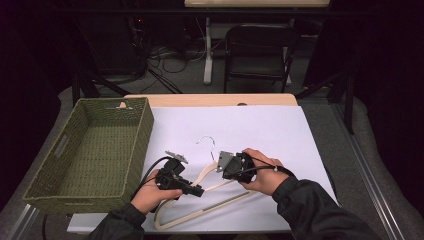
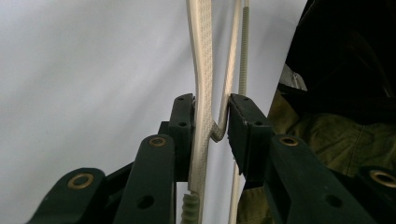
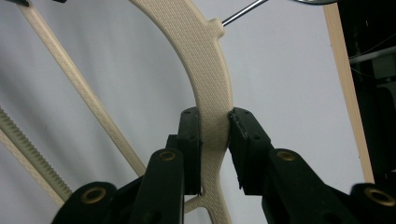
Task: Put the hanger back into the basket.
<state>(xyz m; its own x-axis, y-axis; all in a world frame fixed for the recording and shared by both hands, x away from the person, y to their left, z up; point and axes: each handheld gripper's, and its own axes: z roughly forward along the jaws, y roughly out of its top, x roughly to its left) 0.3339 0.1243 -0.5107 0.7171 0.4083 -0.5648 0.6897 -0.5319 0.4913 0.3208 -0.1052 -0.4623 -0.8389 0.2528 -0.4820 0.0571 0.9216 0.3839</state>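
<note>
A cream plastic hanger with a metal hook lies on the white table cover. My left gripper reaches in from the left across its lower part. In the left gripper view, my left gripper has its pads against the hanger's textured arm and the bend of the thin bar, which fill the gap. My right gripper is at the hanger's upper arm near the neck. The right gripper view shows my right gripper shut on the curved textured arm, just below the hook's wire.
A green woven basket stands at the table's left, close to the left hand. The white cover spreads toward the far wooden edge. A black chair and cables sit on the floor beyond the table.
</note>
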